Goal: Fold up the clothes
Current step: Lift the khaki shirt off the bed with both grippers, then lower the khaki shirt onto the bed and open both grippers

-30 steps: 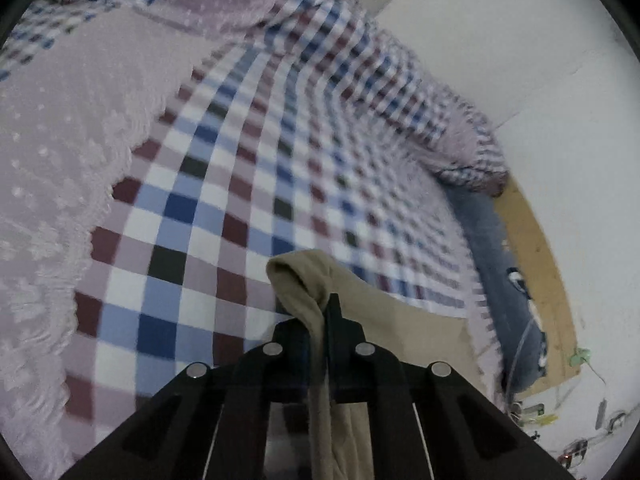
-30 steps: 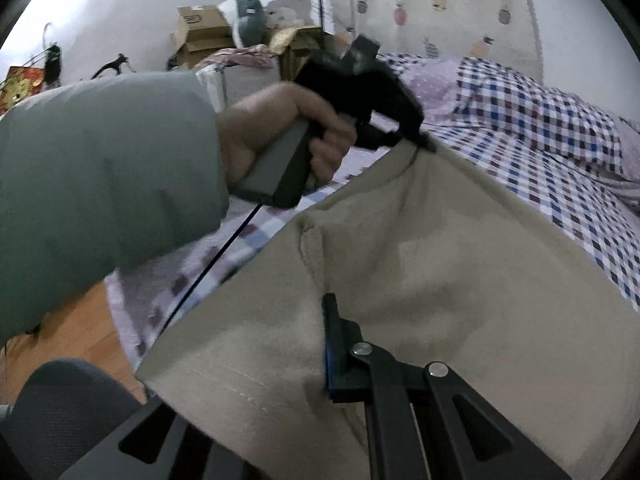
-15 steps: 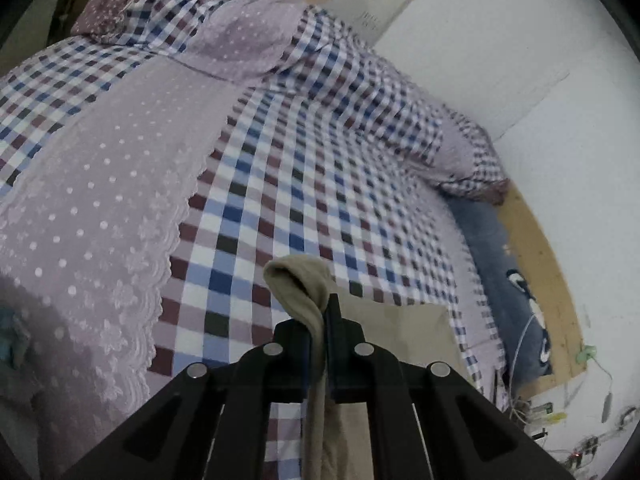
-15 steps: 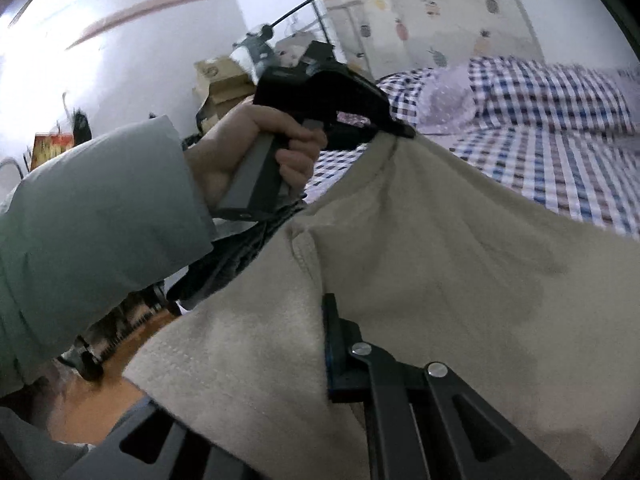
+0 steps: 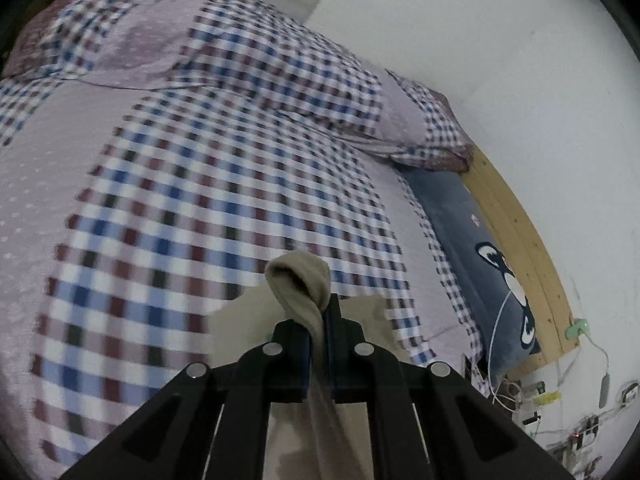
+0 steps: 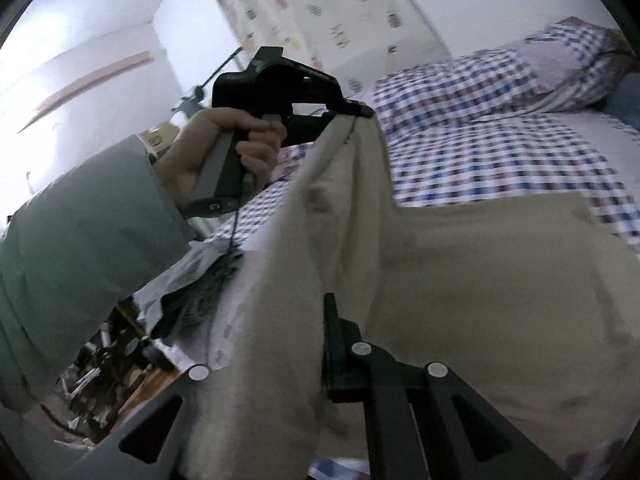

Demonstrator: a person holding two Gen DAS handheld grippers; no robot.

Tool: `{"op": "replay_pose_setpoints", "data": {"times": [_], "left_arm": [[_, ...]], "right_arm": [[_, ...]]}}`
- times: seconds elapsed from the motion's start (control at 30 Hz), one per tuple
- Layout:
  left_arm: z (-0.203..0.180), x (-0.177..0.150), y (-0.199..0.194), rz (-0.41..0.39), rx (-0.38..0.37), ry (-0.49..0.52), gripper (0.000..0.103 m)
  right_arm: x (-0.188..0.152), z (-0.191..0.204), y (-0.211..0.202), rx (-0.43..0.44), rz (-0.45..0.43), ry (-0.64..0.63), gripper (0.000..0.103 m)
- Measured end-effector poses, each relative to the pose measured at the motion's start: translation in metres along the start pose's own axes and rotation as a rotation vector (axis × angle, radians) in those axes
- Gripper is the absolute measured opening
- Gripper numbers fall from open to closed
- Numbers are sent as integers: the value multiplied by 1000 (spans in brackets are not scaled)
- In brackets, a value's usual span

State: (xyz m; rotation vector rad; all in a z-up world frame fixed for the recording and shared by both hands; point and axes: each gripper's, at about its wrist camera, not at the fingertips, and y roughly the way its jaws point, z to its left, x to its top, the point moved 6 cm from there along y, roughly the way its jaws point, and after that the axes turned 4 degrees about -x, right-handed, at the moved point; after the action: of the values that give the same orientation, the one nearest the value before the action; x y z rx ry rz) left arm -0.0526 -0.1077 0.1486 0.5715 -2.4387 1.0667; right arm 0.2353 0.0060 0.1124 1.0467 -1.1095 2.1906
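Over the last second the left tool (image 5: 318,320) has swung upward: the pillows (image 5: 280,60) at the head of the bed and the white wall now fill the top of its view, where before it looked down on the lace-edged lilac strip of the cover. The beige garment (image 6: 480,280) has changed too; it was stretched taut between the two tools, and now much of it lies spread flat on the checked bedspread (image 5: 180,200), with only one edge lifted.

The left tool is clamped on a bunched corner of the garment, a rounded fold of cloth poking out just beyond its fingertips (image 5: 334,312) and the rest trailing down between the jaws. In the right wrist view this same tool (image 6: 360,111) is held high by a hand (image 6: 224,148) in a pale green sleeve (image 6: 80,248), and the cloth hangs from its tip in a steep ridge.

The right tool (image 6: 320,344) sits low at the near edge of the garment. One dark finger (image 6: 332,336) shows, pressed against the cloth, while fabric drapes over the other side and hides it, so I cannot tell how firmly it is closed. A dark blue cushion (image 5: 480,256) with a cartoon face lies along the wooden bed frame (image 5: 520,232) by the wall.
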Motion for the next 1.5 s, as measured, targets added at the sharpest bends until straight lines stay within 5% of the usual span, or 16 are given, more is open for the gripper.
{"op": "replay_pose_setpoints", "data": {"times": [0.2, 0.47, 0.73, 0.97, 1.07, 1.13, 1.23, 1.37, 1.5], "left_arm": [[-61, -20, 78, 81, -25, 26, 5], [-119, -48, 210, 186, 39, 3, 5], [-140, -60, 287, 214, 129, -23, 5], [-112, -68, 334, 254, 193, -122, 6], [-108, -61, 325, 224, 126, -159, 24], [-108, -44, 301, 156, 64, -168, 47], [-101, -11, 242, 15, -3, -131, 65], [-74, 11, 168, -91, 46, -41, 73], [-29, -7, 125, -71, 108, 1, 73]], "right_arm": [[-12, -61, -55, -114, -23, 84, 3], [-19, -159, -96, -218, -20, 300, 3], [-24, -237, -112, -278, -17, 478, 3], [-41, -289, -92, -353, 98, 592, 7], [-41, -299, -113, -401, 76, 598, 21], [-41, -301, -125, -431, 63, 592, 25], [-47, -309, -135, -465, 75, 602, 34], [-41, -319, -147, -504, 81, 583, 36], [-14, -324, -148, -458, 67, 528, 43]]}}
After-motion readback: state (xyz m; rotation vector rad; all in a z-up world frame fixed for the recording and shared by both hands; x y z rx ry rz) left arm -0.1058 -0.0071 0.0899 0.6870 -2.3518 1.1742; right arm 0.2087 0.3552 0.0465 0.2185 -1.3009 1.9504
